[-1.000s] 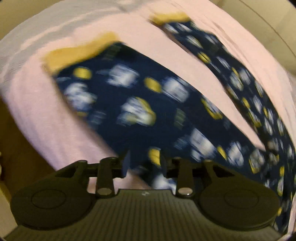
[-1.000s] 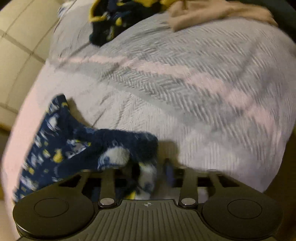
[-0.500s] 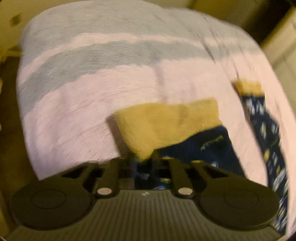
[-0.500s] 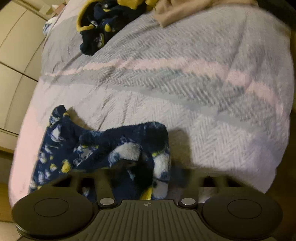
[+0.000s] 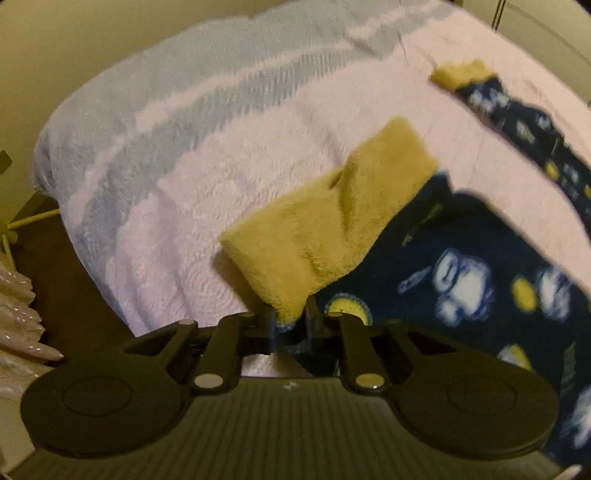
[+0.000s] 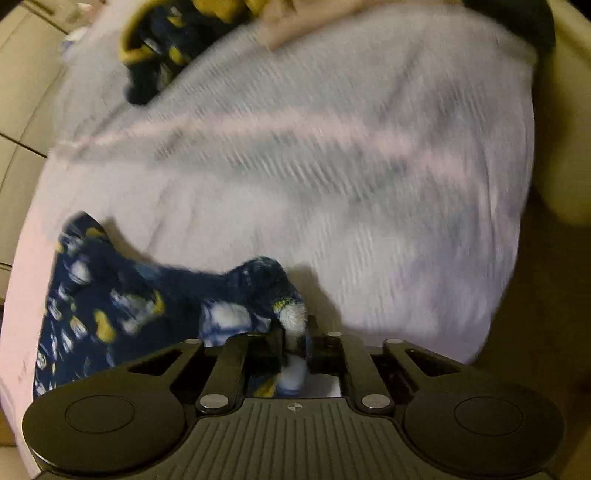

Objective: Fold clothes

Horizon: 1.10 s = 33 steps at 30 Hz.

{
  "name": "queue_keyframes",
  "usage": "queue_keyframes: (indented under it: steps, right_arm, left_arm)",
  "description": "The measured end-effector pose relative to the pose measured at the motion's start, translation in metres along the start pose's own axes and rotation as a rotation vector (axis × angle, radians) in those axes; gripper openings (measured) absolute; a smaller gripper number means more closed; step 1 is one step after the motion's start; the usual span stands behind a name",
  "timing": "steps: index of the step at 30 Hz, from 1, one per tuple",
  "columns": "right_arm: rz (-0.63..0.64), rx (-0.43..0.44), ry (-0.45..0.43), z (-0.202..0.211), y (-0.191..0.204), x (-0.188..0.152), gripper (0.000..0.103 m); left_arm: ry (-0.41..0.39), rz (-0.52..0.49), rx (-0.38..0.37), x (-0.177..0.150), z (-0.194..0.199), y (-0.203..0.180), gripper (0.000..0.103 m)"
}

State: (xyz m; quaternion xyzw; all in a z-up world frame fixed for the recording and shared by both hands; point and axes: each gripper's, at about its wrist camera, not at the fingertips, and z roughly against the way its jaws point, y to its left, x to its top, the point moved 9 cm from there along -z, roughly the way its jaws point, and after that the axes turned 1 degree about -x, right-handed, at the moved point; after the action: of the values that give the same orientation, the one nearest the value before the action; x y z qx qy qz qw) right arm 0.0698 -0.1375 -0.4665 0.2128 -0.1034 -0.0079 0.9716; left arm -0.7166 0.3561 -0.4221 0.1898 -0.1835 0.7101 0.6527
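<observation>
Navy fleece pyjama trousers [image 5: 472, 280] with white and yellow prints lie on a pink and grey blanket [image 5: 207, 155]. My left gripper [image 5: 290, 325] is shut on the yellow cuff [image 5: 332, 221] of one leg and holds it lifted off the blanket. The other leg's yellow cuff [image 5: 461, 74] lies flat at the far right. In the right wrist view, my right gripper [image 6: 293, 343] is shut on a bunched navy edge of the trousers [image 6: 122, 302], near the blanket's front edge.
A second navy and yellow garment [image 6: 166, 48] and a beige cloth [image 6: 295, 26] lie heaped at the far end of the blanket [image 6: 332, 166]. Dark floor [image 5: 66, 295] lies left of the bed. Pale cupboard panels [image 6: 22, 110] stand at the left.
My left gripper moved from the trouser leg to the yellow cuff, closed on it and lifted it. My right gripper closed tight on the bunched navy fabric and shifted slightly.
</observation>
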Motion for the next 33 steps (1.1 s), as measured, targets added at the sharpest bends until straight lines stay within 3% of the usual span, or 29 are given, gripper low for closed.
queue_keyframes:
  steps: [2,3,7,11,13,18,26,30,33]
  right_arm:
    - [0.06,-0.015,0.008,0.007,0.005,0.003,0.048]
    - [0.109,-0.037,0.008,0.012,0.007,0.006,0.051]
    - [0.344,-0.159,-0.024,0.038,0.012,0.018,0.053]
    - [0.47,-0.157,-0.095,0.054,0.03,0.027,0.053]
    - [0.469,-0.123,-0.114,0.053,0.042,0.03,0.053]
    - [0.496,-0.138,-0.038,0.019,0.08,0.024,0.053]
    - [0.521,-0.039,-0.046,-0.024,0.172,0.039,0.053]
    - [0.544,0.022,-0.064,-0.04,0.205,0.053,0.053]
    - [0.533,0.086,-0.031,-0.057,0.221,0.067,0.053]
  left_arm:
    - [-0.026,-0.02,0.013,0.009,0.018,-0.001,0.024]
    - [-0.034,-0.041,0.029,0.014,0.026,-0.001,0.026]
    - [-0.071,-0.06,0.129,0.028,0.056,0.01,0.026]
    - [-0.143,-0.083,0.191,0.046,0.079,0.005,0.032]
    - [-0.14,-0.115,0.157,0.054,0.072,-0.015,0.032]
    - [-0.083,-0.19,0.049,0.063,0.046,-0.078,0.031]
    - [-0.01,-0.229,-0.129,0.065,0.022,-0.202,0.031]
    - [0.027,-0.247,-0.218,0.066,0.011,-0.264,0.031]
    - [0.054,-0.261,-0.285,0.067,0.003,-0.31,0.03]
